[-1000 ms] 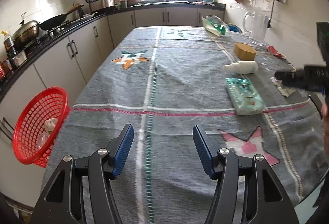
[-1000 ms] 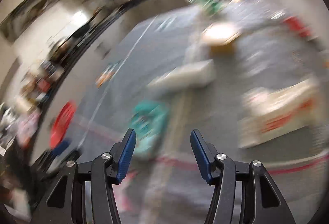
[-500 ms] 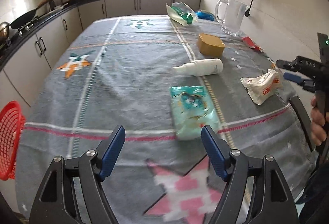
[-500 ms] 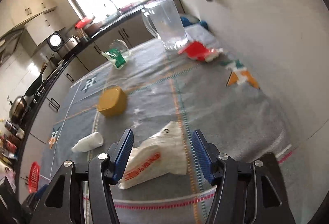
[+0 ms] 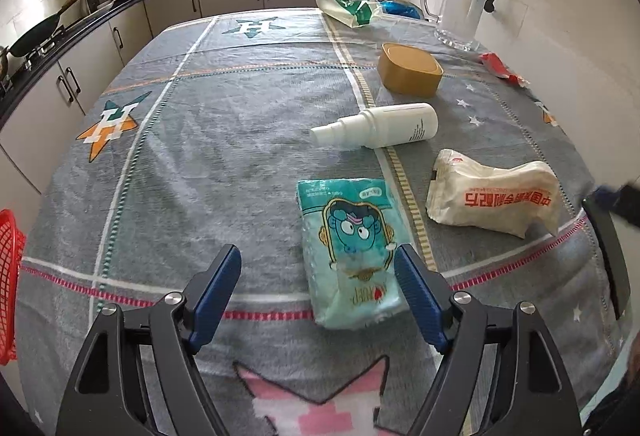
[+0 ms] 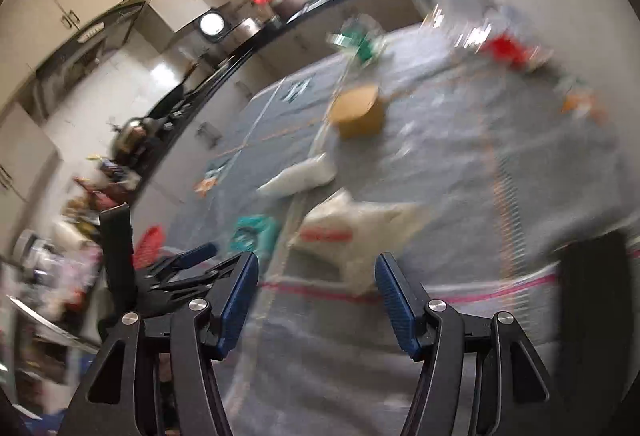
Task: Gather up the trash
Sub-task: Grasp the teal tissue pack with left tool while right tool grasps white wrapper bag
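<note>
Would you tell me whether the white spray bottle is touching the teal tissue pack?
Apart. The left wrist view shows a plain strip of grey cloth between the white spray bottle and the teal tissue pack.

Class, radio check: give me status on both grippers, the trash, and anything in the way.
Left gripper open, empty, teal packet just ahead. Right gripper open, empty, facing white wrapper. Red basket at table's left edge. Path clear.

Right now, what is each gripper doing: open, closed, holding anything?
Left gripper: open, holding nothing, above the teal packet.
Right gripper: open, holding nothing, facing the white bag.
</note>
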A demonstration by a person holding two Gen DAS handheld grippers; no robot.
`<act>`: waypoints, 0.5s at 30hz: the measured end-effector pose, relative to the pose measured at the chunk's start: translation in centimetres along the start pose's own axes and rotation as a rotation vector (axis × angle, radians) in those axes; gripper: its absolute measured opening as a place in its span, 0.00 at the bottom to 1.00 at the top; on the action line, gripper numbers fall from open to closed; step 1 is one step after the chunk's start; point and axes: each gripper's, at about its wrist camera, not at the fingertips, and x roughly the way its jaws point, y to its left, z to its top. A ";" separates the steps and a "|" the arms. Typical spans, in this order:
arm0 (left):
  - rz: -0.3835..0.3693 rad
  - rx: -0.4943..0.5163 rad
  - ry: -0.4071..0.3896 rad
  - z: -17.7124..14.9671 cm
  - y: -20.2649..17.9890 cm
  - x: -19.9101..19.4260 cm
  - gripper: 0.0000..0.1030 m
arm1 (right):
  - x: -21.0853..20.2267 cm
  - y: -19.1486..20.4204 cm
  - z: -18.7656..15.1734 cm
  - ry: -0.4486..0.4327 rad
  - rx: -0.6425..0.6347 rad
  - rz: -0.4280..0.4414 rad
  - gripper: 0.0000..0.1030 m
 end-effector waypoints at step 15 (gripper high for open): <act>0.026 0.063 -0.025 0.0 -1.0 0.8 0.48 | 3.4 -0.3 3.3 0.006 -0.009 -0.107 0.69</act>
